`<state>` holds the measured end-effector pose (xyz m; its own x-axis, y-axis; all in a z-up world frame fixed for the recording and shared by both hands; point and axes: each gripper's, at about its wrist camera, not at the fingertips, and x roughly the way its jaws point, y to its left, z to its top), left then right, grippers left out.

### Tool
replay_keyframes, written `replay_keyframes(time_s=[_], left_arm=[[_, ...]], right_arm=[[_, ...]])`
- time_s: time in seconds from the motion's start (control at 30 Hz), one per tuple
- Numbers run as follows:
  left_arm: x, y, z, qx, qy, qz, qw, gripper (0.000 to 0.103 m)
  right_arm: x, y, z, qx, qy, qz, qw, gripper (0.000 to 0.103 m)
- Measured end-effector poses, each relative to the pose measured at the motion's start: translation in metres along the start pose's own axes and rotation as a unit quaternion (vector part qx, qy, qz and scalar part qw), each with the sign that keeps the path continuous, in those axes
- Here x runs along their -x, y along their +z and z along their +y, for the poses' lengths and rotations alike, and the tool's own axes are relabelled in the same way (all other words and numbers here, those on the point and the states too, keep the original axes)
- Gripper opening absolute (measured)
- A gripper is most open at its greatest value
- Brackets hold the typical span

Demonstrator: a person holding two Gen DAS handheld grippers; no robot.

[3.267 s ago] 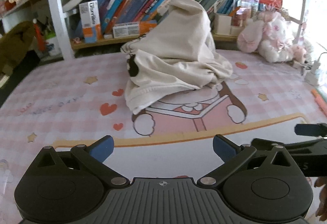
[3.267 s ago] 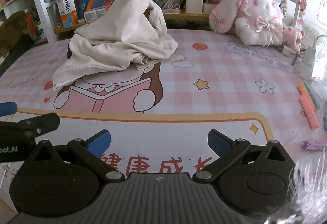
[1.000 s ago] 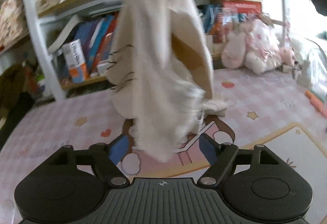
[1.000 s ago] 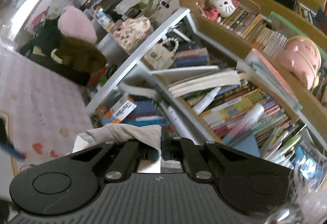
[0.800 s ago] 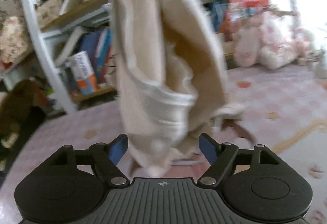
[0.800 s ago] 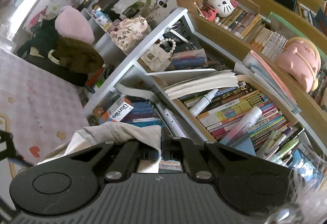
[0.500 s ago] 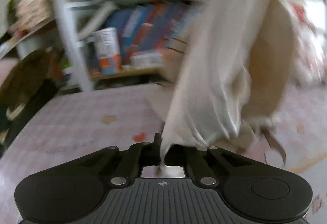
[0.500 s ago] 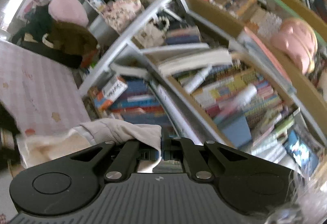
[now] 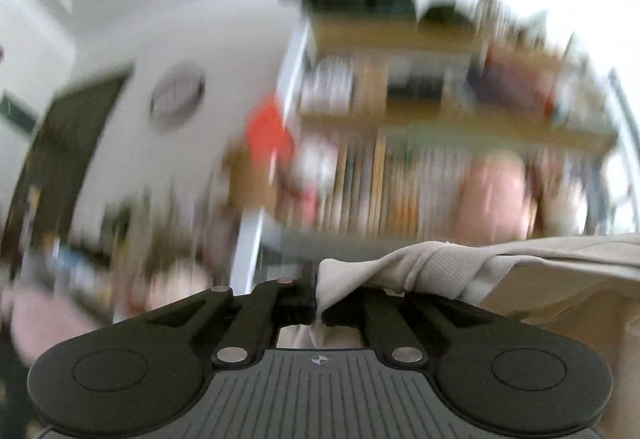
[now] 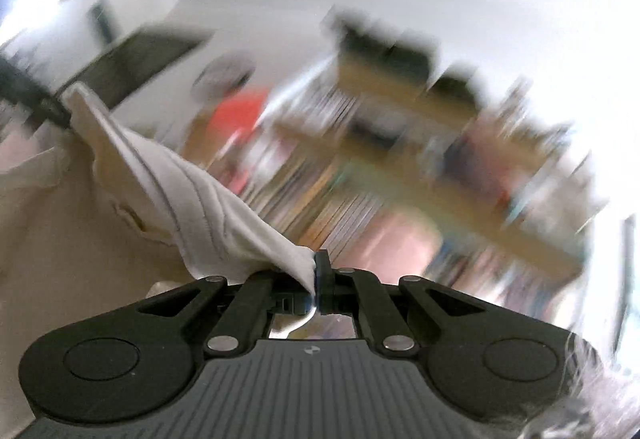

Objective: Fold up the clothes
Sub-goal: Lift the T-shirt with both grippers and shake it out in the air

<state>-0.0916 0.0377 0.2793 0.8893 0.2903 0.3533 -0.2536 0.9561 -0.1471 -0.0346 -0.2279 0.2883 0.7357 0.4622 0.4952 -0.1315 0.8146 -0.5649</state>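
Note:
A cream garment (image 9: 500,267) with a ribbed band stretches between both grippers, held high in the air. My left gripper (image 9: 318,299) is shut on one end of the band, and the cloth runs off to the right. In the right wrist view the same garment (image 10: 200,207) runs up and left from my right gripper (image 10: 316,279), which is shut on the other end. At the far left end of the cloth, the left gripper's dark fingers (image 10: 44,103) pinch it. The rest of the garment hangs below, mostly out of view.
Both cameras point upward at a blurred bookshelf (image 9: 420,167) full of books and toys, a round wall clock (image 9: 176,95) and the white ceiling. The pink mat is out of view.
The left gripper closed on the hanging garment's edge and swung sharply upward. The right gripper, shut on the cloth throughout, also rose and tilted up. The cloth is now stretched between them.

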Motion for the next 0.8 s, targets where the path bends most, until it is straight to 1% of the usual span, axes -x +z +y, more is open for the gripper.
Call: replay_keyframes(time_s=[0.03,0.07,0.1,0.13,0.17,0.2,0.27,0.3,0.37,0.4,0.43,0.47,0.5,0.53,0.6,0.63,0.73,0.8], left_arm=[[0.004,0.014,-0.002,0.0,-0.009,-0.033,0.9994,0.003],[0.009,0.025,-0.002,0.004,-0.018,-0.056,0.9983,0.003],[0.012,0.033,0.0,0.016,-0.031,-0.069,0.997,0.003],[0.009,0.037,0.004,0.027,-0.04,-0.071,0.9963,0.004],[0.006,0.041,0.008,0.039,-0.049,-0.073,0.9953,0.004],[0.003,0.039,0.012,0.046,-0.053,-0.065,0.9954,0.004],[-0.011,0.027,0.02,0.055,-0.053,-0.03,0.9966,0.004],[-0.018,0.015,0.022,0.052,-0.047,-0.003,0.9975,0.004],[-0.039,-0.023,0.027,0.036,-0.036,0.076,0.9958,0.004],[-0.051,-0.044,0.031,0.025,-0.029,0.117,0.9924,0.004],[-0.064,-0.076,0.034,0.006,-0.019,0.17,0.9853,0.004],[-0.076,-0.108,0.038,-0.007,-0.011,0.22,0.9753,0.004],[-0.086,-0.141,0.045,-0.014,-0.005,0.271,0.9624,0.004],[-0.092,-0.176,0.053,-0.015,-0.001,0.321,0.9469,0.003],[-0.102,-0.236,0.059,-0.041,0.001,0.392,0.9191,0.003],[-0.105,-0.258,0.059,-0.057,-0.001,0.412,0.9091,0.003],[-0.132,-0.3,0.058,-0.069,-0.006,0.451,0.8896,0.003],[-0.15,-0.327,0.057,-0.076,-0.009,0.477,0.8756,0.003]], right_arm=[[0.006,0.012,-0.009,-0.006,-0.018,-0.029,0.999,0.002],[0.011,0.023,-0.018,-0.011,-0.037,-0.057,0.998,0.002],[0.017,0.031,-0.025,-0.021,-0.048,-0.079,0.995,0.002],[0.023,0.037,-0.032,-0.031,-0.054,-0.096,0.993,0.002],[0.024,0.038,-0.036,-0.041,-0.053,-0.099,0.993,0.002],[0.025,0.04,-0.04,-0.051,-0.052,-0.102,0.992,0.002],[0.017,0.03,-0.04,-0.068,-0.032,-0.073,0.994,0.002],[0.009,0.02,-0.034,-0.076,-0.016,-0.044,0.996,0.002],[-0.008,-0.008,-0.019,-0.087,0.019,0.025,0.996,0.002],[-0.017,-0.026,-0.009,-0.094,0.039,0.065,0.993,0.002],[-0.029,-0.052,0.002,-0.132,0.072,0.121,0.981,0.002],[-0.041,-0.077,0.013,-0.17,0.104,0.177,0.964,0.002],[-0.053,-0.103,0.024,-0.205,0.135,0.231,0.941,0.002],[-0.059,-0.131,0.043,-0.207,0.154,0.277,0.925,0.002],[-0.07,-0.185,0.08,-0.21,0.191,0.365,0.886,0.002],[-0.073,-0.205,0.096,-0.196,0.2,0.387,0.879,0.002],[-0.081,-0.262,0.144,-0.153,0.225,0.449,0.851,0.002],[-0.093,-0.287,0.16,-0.139,0.214,0.468,0.846,0.002]])
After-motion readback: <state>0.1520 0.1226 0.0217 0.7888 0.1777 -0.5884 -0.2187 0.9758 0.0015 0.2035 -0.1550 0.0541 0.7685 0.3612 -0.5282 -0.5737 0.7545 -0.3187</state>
